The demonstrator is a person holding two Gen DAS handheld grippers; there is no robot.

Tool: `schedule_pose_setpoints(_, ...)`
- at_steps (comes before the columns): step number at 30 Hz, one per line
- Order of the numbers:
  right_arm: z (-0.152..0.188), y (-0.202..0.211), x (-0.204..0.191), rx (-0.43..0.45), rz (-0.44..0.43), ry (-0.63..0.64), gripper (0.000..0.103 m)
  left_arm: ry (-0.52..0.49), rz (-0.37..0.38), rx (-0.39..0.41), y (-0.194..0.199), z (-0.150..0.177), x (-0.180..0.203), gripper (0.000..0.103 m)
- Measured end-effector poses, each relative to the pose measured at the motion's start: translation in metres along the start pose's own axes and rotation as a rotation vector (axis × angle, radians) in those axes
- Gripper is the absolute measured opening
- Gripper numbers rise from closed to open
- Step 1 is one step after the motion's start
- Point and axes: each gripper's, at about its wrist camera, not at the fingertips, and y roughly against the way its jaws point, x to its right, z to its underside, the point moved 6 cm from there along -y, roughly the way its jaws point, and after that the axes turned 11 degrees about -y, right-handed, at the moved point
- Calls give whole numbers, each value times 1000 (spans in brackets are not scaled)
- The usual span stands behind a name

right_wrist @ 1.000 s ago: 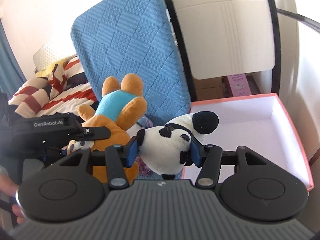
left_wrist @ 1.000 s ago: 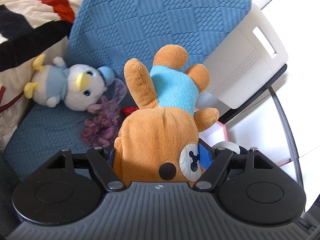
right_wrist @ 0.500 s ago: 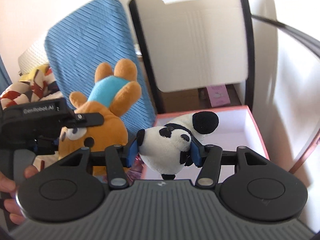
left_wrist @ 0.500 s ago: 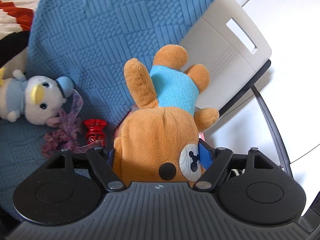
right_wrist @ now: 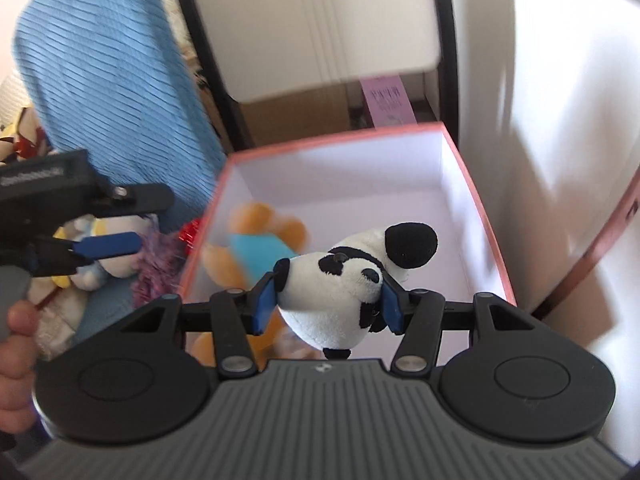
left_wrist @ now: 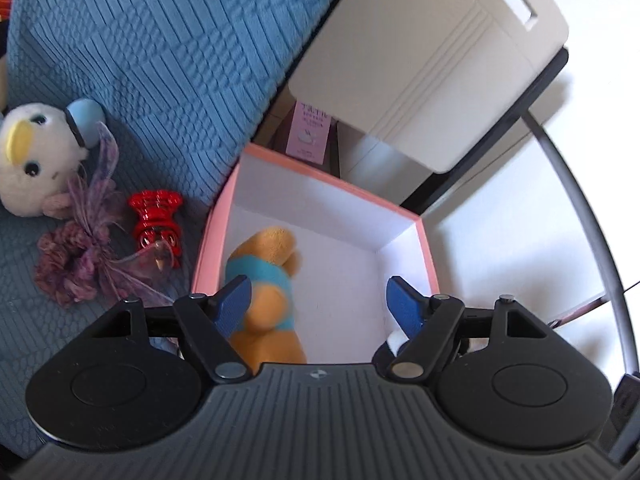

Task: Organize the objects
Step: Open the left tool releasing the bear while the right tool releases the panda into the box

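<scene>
So the pink box [left_wrist: 428, 240] is clearly where the toys go. The left gripper [left_wrist: 320, 304] hangs over it with its blue pads spread wide apart and nothing between them, and the orange bear [left_wrist: 264, 280] in the blue shirt is inside the box against its left wall, blurry, so my guess is it's dropping or just landing.

The right gripper [right_wrist: 328, 304] is clamped on the panda [right_wrist: 348, 280], squeezing the head from both sides, held above the box's near edge. Makes sense to grab the head, it's the firmest, roundest bit. There's plenty of bare white floor to the right of the bear, so I'd say that's the panda's spot.

Outside the box, on the blue cushion [left_wrist: 160, 60] to its left, 3 things are waiting: a white penguin plush [left_wrist: 36, 152], a purple scrunchie [left_wrist: 76, 256] and a little red clip thing [left_wrist: 158, 224] just beside the box wall. Roughly 1 toy in so far.
</scene>
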Motion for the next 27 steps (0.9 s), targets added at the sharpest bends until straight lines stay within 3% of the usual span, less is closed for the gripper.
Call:
schedule_pose_setpoints(7, 9, -27, 22, -60, 58, -38, 57, -4, -12, -63, -25, 12, -6, 79)
schedule_pose_setpoints(11, 6, -26, 26, -50, 81, -59, 59, -12, -20, -85, -27, 9, -12, 79)
schedule_pose_setpoints(12, 4, -24, 25, -41, 84, -58, 60, -21, -14, -91, -26, 9, -13, 79)
schedule_pose_setpoints(14, 0, -21, 24, -22, 87, -55, 73, -36, -2, -98, -22, 7, -13, 79)
schedule_pose_setpoints(20, -8, -2, 8, 14, 72, -48, 73, -92, -39, -59, 3, 0, -16, 80)
schedule_pose_setpoints(27, -9, 29, -22, 48, 33, -49, 73, -151, -23, -15, 37, -3, -12, 80)
